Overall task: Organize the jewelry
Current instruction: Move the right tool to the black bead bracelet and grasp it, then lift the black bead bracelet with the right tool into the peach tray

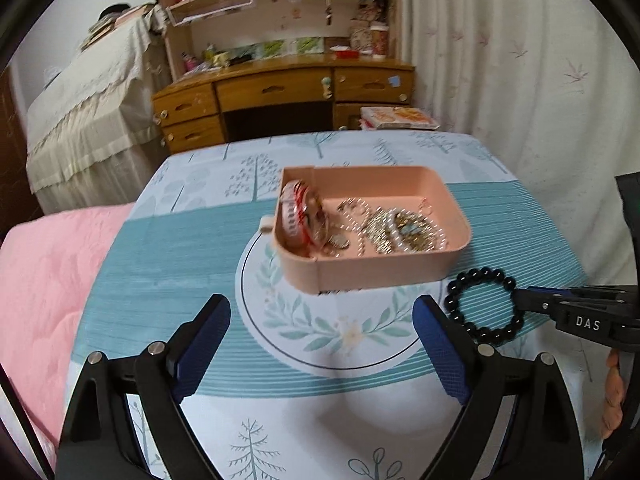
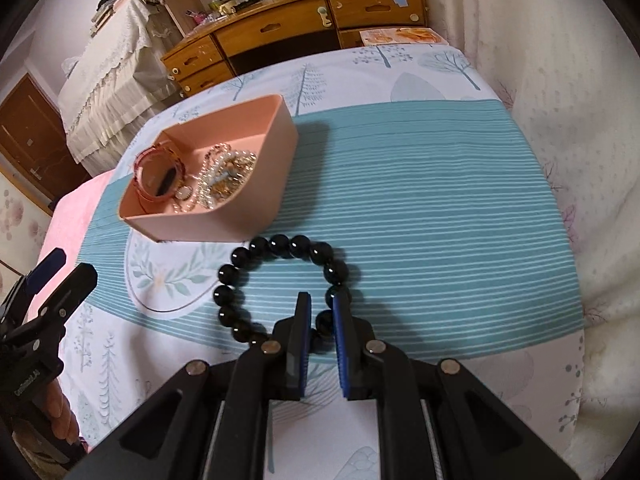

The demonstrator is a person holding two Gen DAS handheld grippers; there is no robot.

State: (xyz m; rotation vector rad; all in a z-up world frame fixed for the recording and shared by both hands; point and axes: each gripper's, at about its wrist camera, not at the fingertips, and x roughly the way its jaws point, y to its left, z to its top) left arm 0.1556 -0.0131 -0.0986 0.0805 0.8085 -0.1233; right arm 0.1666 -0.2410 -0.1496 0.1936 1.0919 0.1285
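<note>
Your right gripper is clamped on the black bead bracelet, near the pink tray; your left gripper is spread wide, holding nothing.

The nearest beads of the black bead bracelet vanish behind the right gripper's fingers. The chains heaped in the pink tray blur together, too tangled to count. The left gripper is cut off by the right wrist view's left edge, the hand beneath half hidden
</note>
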